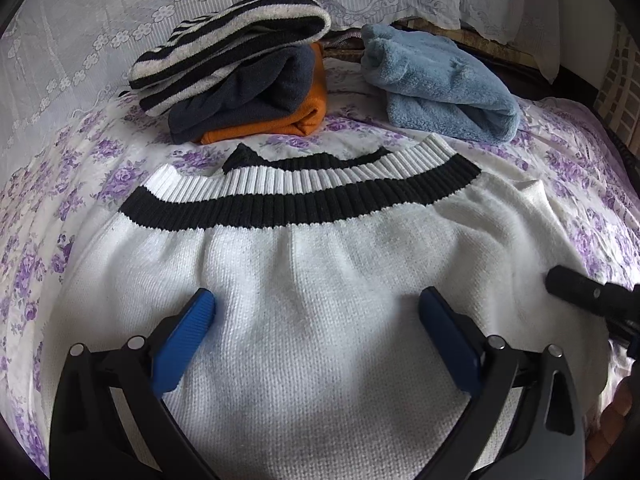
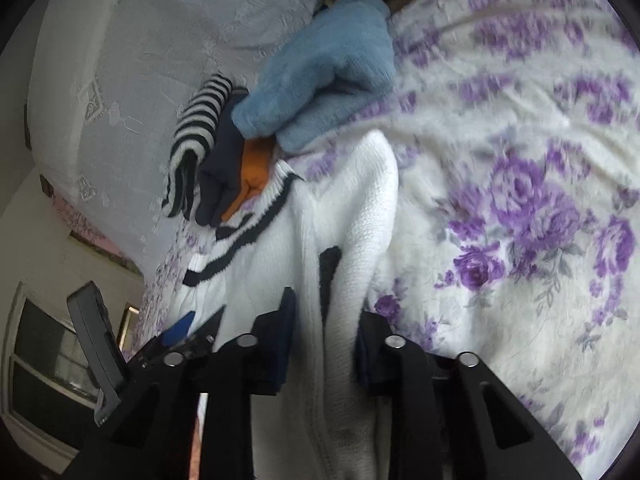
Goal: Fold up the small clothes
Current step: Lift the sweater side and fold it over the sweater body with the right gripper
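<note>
At the far left a pale lace cover (image 1: 72, 52) hangs behind the bed, and the purple-flowered sheet (image 1: 80, 184) spreads out from it. On the sheet toward the back sits a folded pile: a striped top (image 1: 224, 40) uppermost, a navy piece (image 1: 248, 96) under it and an orange piece (image 1: 296, 120) at the bottom. Nearer the camera, the white sweater (image 1: 320, 280) lies flat across the middle of the sheet, its black-and-white ribbed hem (image 1: 304, 196) pointing toward the pile. The left gripper (image 1: 316, 312) hovers low over the sweater's body with its blue fingers (image 1: 188, 336) spread wide, nothing between them. To the right of the pile, a folded blue fleece (image 1: 444, 84) rests on the sheet, apart from the hem. At the sweater's right edge, the right gripper (image 2: 324, 328) pinches a bunched fold of the white knit, the cloth drawn up between its dark fingers (image 2: 280, 336) and lifted off the sheet; in the left view only its black tip shows at the right rim.
</note>
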A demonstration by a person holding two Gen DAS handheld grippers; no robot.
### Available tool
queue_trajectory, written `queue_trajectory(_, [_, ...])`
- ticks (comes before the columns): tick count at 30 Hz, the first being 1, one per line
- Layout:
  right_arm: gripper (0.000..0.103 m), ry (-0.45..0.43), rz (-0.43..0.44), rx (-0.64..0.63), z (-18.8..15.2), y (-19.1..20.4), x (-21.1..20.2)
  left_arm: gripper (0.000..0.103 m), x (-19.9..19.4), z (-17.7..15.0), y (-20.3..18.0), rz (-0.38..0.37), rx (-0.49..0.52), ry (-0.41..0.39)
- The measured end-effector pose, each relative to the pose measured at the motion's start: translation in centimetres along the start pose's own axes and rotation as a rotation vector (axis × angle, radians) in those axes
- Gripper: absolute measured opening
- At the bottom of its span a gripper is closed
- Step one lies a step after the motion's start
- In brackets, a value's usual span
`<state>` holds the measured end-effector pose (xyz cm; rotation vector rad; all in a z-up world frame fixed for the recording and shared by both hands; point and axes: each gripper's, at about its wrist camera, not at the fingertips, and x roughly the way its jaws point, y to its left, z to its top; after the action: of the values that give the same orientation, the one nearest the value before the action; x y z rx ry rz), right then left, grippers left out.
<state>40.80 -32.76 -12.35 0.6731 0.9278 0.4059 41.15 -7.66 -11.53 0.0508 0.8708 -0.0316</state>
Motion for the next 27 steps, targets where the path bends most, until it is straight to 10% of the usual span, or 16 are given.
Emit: queue_trajectory(27, [0.022,-0.086,-0.207,-0.312,-1.1,16.4,-1.0,0.094,-4.3,3.3,2.8,-0.094,-0.03,-0.073])
